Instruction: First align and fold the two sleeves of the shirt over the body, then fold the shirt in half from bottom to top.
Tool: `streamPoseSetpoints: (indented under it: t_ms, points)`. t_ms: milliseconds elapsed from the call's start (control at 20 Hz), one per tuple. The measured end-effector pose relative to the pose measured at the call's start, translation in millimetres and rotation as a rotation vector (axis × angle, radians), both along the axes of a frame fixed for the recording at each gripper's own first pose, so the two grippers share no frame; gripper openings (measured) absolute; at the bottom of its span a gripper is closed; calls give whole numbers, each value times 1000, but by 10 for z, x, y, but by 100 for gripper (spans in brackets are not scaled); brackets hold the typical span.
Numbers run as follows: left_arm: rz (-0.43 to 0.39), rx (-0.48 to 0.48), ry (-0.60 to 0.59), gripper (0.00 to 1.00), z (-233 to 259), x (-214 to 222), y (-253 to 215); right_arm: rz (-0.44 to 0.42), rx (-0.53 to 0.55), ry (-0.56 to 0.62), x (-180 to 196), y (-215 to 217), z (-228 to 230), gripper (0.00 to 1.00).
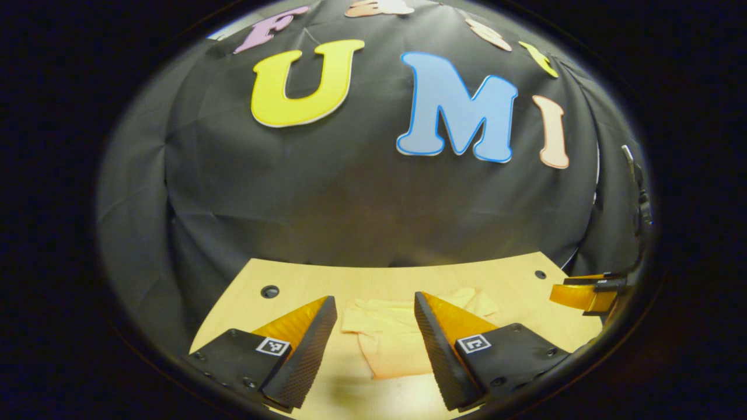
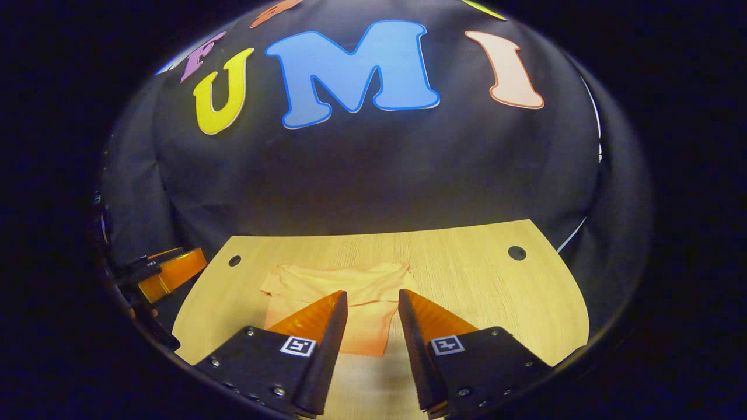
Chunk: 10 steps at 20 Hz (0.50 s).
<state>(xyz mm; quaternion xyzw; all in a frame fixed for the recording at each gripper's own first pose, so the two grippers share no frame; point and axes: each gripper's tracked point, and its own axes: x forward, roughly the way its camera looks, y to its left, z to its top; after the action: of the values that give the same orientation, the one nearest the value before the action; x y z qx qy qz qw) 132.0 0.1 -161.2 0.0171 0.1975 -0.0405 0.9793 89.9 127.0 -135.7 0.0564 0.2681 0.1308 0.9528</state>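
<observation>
**Both grippers released above near edge, shirt flat on tabletop**

Shirt (image 2: 341, 303) lies flat on the wooden tabletop (image 2: 496, 280), peach-orange, collar end toward the far edge, hem toward the near edge. It sits mid-depth and left of the tabletop's centre line in the right gripper view. Short sleeves look spread out to the sides, though the near part is hidden behind the fingers, so fold state is hard to call.

Left gripper (image 1: 375, 344): jaws apart, nothing between them, hovering over the near edge with the shirt (image 1: 388, 335) showing through the gap. Right gripper (image 2: 372, 338): jaws apart, holding nothing, over the near edge, shirt hem seen between the fingers.

Holes (image 2: 516, 252) near the tabletop's far corners.
</observation>
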Motion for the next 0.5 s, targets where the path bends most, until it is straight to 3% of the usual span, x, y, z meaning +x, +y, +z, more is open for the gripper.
streamPoseSetpoints:
  t_ms: [250,500]
  points:
    - [-10,-24,-56,89,421,-769,-66,-4,12,-93,-743,-71,465,57]
    - [-36,-46,-65,89,523,-1377,-111,-31,22,-129,-1317,-94,554,57]
